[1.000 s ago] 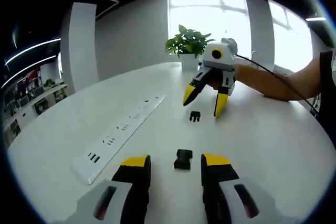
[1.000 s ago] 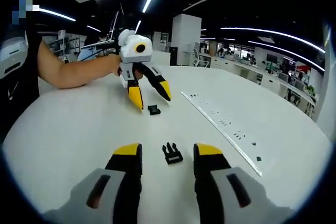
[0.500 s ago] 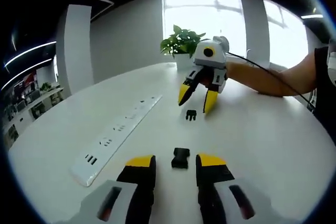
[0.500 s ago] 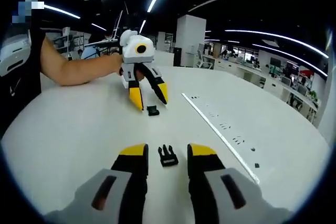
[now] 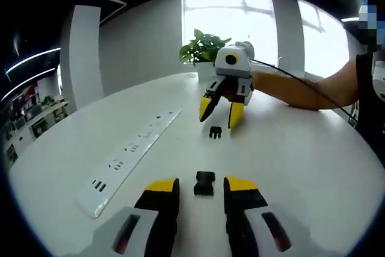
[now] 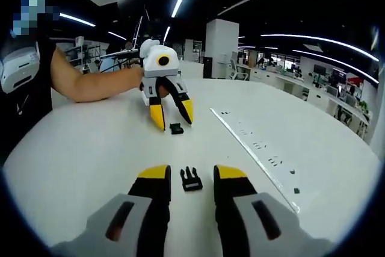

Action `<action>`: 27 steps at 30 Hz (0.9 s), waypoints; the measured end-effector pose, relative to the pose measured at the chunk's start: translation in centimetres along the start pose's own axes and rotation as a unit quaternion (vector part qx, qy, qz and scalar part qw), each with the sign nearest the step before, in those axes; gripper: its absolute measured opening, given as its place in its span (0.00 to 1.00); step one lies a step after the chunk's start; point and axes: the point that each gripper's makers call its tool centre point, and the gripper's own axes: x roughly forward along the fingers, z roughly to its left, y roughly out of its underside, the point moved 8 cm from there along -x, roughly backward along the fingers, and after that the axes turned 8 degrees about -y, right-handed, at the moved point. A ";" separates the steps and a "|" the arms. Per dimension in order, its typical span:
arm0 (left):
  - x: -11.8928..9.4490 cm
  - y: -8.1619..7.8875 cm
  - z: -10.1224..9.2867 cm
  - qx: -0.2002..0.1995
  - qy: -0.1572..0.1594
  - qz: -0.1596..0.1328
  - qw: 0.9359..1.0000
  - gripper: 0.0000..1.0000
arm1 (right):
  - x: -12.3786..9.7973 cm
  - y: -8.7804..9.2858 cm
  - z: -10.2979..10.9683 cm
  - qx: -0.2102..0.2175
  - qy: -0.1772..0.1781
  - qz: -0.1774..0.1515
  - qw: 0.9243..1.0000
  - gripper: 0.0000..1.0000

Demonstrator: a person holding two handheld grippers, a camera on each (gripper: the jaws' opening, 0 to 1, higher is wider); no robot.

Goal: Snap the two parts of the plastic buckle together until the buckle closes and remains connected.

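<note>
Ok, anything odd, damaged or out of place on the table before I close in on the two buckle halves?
Nothing stands out. The black pronged buckle half and the black socket buckle half lie apart on the white table, each between open yellow-tipped jaws.

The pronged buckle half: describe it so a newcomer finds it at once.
Start at the long white power strip running across the white table. Beside it, between the open jaws of the right gripper, lies a small black pronged buckle half. Unlike the blocky socket half by the left gripper, it ends in separate prongs.
</note>
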 end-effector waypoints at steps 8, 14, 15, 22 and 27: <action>0.3 0.0 -0.3 -0.005 0.020 -0.017 1.000 0.26 | -0.2 -0.1 -0.1 0.007 -0.010 -0.014 1.000 0.26; 0.5 0.4 -0.4 -0.003 0.027 -0.008 1.000 0.26 | -0.1 0.4 -0.3 -0.003 -0.014 0.002 1.000 0.25; 0.5 0.3 -0.4 -0.003 0.026 -0.008 1.000 0.26 | -0.1 0.4 -0.3 -0.003 -0.015 0.002 1.000 0.25; 0.2 0.3 -0.4 -0.007 0.024 -0.007 1.000 0.26 | 0.4 0.4 -0.1 -0.002 -0.021 0.003 1.000 0.25; 0.3 0.3 -0.3 -0.005 0.023 -0.009 1.000 0.22 | 0.5 0.5 -0.3 -0.008 -0.022 0.004 1.000 0.23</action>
